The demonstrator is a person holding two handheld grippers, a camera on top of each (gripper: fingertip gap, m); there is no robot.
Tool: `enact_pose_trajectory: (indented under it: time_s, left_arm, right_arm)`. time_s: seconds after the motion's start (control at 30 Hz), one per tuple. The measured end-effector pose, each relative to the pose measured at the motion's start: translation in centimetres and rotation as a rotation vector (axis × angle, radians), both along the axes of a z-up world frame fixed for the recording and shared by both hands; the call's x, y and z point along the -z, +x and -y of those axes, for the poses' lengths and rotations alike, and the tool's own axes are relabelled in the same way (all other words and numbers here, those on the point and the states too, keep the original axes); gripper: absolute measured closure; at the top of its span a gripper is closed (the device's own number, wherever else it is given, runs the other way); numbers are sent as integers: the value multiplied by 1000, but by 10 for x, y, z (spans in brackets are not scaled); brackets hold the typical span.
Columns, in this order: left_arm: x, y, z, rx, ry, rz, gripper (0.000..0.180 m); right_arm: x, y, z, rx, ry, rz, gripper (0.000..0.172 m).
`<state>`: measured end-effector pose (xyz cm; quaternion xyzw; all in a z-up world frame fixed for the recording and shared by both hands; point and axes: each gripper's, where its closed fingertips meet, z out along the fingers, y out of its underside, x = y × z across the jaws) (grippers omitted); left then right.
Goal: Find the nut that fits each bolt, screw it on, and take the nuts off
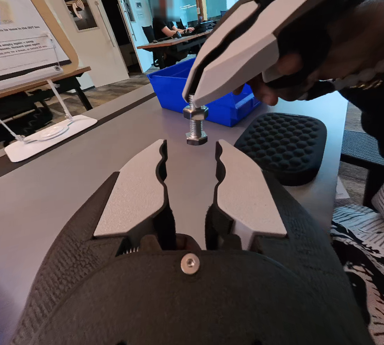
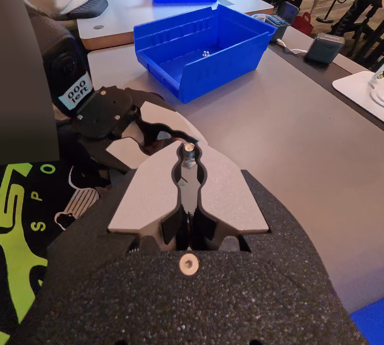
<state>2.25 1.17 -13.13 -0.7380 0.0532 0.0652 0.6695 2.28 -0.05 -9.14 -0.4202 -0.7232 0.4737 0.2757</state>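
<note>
While the right gripper (image 1: 192, 97) comes down steeply from above, its two grey, matte fingertips pinch the threaded tip of a bright steel bolt (image 1: 195, 127); bolt stands upright, hex head down, at or just above the smooth grey table (image 1: 83, 169), contact unclear; a hex nut (image 1: 195, 112) sits high on the thread, just under the pinching tips; from the right wrist view the bolt's flat round end (image 2: 188, 147) shows in the scalloped notch between the pads; left gripper (image 1: 191, 146) lies low in front of the bolt head, wavy black-edged jaws spread, nothing between them; glossy blue plastic bin (image 1: 170, 90) behind; black wrist pad with honeycomb dimples (image 1: 284, 146) to the right; rough speckled black gripper bodies.
</note>
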Motion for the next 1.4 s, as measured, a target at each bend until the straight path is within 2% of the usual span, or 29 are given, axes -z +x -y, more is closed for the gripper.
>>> enact_pose_trajectory:
  time_s: [0.17, 0.27, 0.43, 0.5, 0.6, 0.7, 0.8, 1.1, 1.27, 1.3, 1.33, 1.4]
  left_arm:
    - [-5, -1, -1, -38, 21, -59, 145]
    - [-5, -1, -1, -40, 28, -67, 161]
    - [-9, 2, 0, 10, 55, 9, 162]
    - [-11, 5, 1, 57, 71, 73, 162]
    - [-14, 8, 4, 108, 100, 139, 162]
    - [-17, 14, 5, 156, 112, 175, 162]
    - [-18, 20, 5, 182, 114, 181, 162]
    - [-20, 23, 7, 206, 123, 188, 162]
    - [-22, 15, 10, 195, 137, 211, 162]
    - [-22, 13, 12, 193, 139, 211, 162]
    - [-23, 12, 13, 197, 143, 213, 162]
    - [-23, 10, 15, 192, 144, 216, 162]
  right_arm:
    - [-1, -3, 3, 24, -46, 2, 162]
    - [0, -4, 4, 31, -64, 2, 162]
    - [-4, -4, 7, 14, -66, -30, 162]
    - [-13, -1, 12, -34, -91, -103, 152]
    - [-17, -1, 11, -30, -133, -183, 117]
    - [-9, -8, 12, -12, -199, -204, 103]
    - [-2, -15, 17, -5, -228, -206, 99]
    - [0, -19, 10, 32, -228, -224, 106]
    - [-2, -6, -7, 61, -237, -237, 103]
    - [-3, -3, -15, 85, -240, -246, 112]
    - [-4, -2, -29, 142, -242, -265, 132]
    - [-5, 3, -49, 211, -256, -292, 152]
